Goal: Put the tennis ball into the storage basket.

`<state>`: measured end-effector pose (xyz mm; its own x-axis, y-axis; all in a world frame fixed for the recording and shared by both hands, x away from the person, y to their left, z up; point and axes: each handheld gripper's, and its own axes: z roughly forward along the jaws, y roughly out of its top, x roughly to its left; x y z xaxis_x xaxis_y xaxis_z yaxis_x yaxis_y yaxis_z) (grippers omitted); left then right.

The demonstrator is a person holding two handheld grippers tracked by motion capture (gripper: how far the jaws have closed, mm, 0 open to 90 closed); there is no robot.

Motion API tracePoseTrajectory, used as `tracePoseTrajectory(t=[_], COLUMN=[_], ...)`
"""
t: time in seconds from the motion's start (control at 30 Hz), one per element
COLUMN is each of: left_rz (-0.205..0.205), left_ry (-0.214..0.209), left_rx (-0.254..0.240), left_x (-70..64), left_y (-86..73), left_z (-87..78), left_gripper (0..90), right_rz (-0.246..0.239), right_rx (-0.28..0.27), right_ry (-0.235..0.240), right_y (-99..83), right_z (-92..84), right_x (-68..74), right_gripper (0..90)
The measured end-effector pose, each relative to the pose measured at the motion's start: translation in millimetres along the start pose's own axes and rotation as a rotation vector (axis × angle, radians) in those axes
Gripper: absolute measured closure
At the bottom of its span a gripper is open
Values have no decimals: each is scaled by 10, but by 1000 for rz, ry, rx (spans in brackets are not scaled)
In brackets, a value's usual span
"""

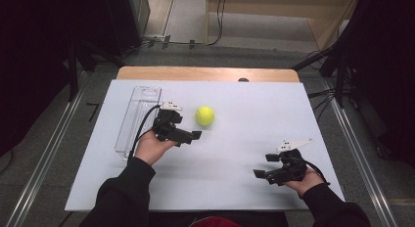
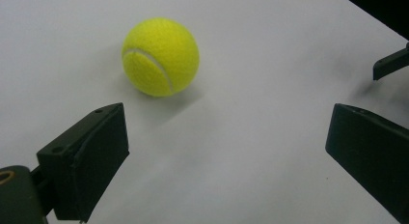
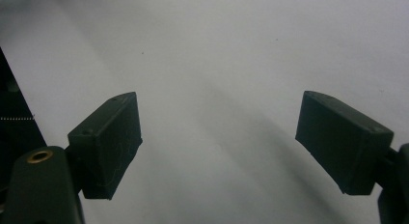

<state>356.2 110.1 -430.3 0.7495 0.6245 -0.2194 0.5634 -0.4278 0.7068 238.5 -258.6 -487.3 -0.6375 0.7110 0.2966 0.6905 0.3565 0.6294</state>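
The fuzzy yellow tennis ball [image 1: 205, 115] lies ungrasped on the white table [image 1: 244, 119], just beyond the wide-open left gripper [image 2: 226, 147], while the right gripper [image 3: 219, 142], jaws also apart, holds nothing.

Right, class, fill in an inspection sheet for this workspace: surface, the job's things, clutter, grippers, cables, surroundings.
Surface: white board on a wooden table, no marks seen.
Job's things: yellow tennis ball resting on the board, free of both grippers; clear plastic container lying at the board's left side, looks empty.
Clutter: nothing seen.
Grippers: left gripper just short of the ball, jaws wide open, nothing between them; right gripper off at the right, jaws open over bare board.
Cables: black cable trails from the left gripper across the container; more cables on the floor.
Surroundings: dark curtains, metal rails, grey floor.
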Motion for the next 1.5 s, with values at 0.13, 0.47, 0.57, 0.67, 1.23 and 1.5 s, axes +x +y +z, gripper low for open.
tracePoseTrajectory(t=[0.13,0.47,0.57,0.67,1.23,1.5], left_rz=[1,-4,-7,-6,2,6], left_ry=[2,14,22,22,30,28], left_rx=[-3,-5,-13,-12,-15,-7], left_x=[19,117,133,144,210,215], left_y=[55,157,181,210,389,434], left_z=[34,113,118,131,276,331], left_gripper=[19,21,51,51,51,56], right_rz=[-1,-5,-7,-6,2,1], right_rx=[2,2,3,3,1,3], right_ry=[2,6,5,6,4,5], right_y=[5,4,5,5,4,4], right_z=[8,8,8,8,5,9], right_x=[-1,8,6,4,-3,-5], right_gripper=[142,141,141,142,142,142])
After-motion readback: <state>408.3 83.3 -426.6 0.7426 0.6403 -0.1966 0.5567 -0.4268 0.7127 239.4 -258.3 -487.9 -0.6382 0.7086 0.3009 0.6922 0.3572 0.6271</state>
